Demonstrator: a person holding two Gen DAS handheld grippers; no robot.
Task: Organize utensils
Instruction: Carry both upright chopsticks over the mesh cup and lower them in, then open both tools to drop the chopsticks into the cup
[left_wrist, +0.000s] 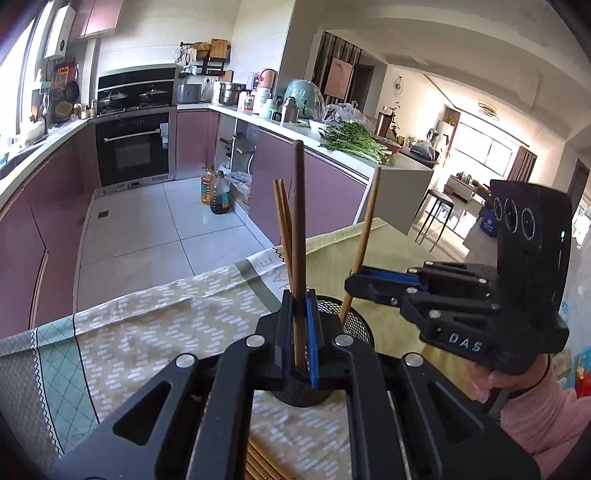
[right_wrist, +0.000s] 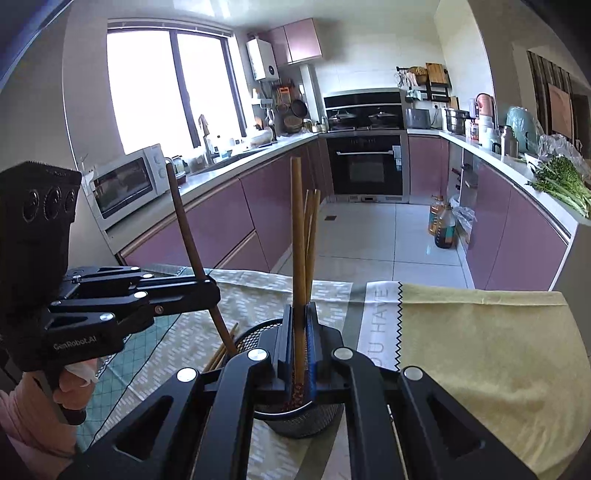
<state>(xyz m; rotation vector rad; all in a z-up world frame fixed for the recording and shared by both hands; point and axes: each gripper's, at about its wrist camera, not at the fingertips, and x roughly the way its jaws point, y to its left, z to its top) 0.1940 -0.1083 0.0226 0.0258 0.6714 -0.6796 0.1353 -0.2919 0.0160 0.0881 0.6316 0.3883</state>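
A black mesh utensil holder (left_wrist: 354, 325) stands on the cloth-covered table; it also shows in the right wrist view (right_wrist: 303, 421). My left gripper (left_wrist: 299, 332) is shut on a dark wooden chopstick (left_wrist: 298, 221), upright, its lower end over the holder. My right gripper (right_wrist: 299, 339) is shut on a lighter wooden chopstick (right_wrist: 297, 229), also upright over the holder. Two chopsticks (right_wrist: 312, 229) stand in the holder. The right gripper (left_wrist: 354, 286) appears in the left wrist view holding its chopstick (left_wrist: 365, 229); the left gripper (right_wrist: 210, 291) appears in the right wrist view with its chopstick (right_wrist: 188, 229).
Several loose chopsticks (right_wrist: 221, 350) lie on the patterned tablecloth (left_wrist: 147, 332) left of the holder. A yellow cloth (right_wrist: 480, 350) covers the table's right side. Beyond the table edge are kitchen counters, an oven and oil bottles (left_wrist: 216, 190) on the floor.
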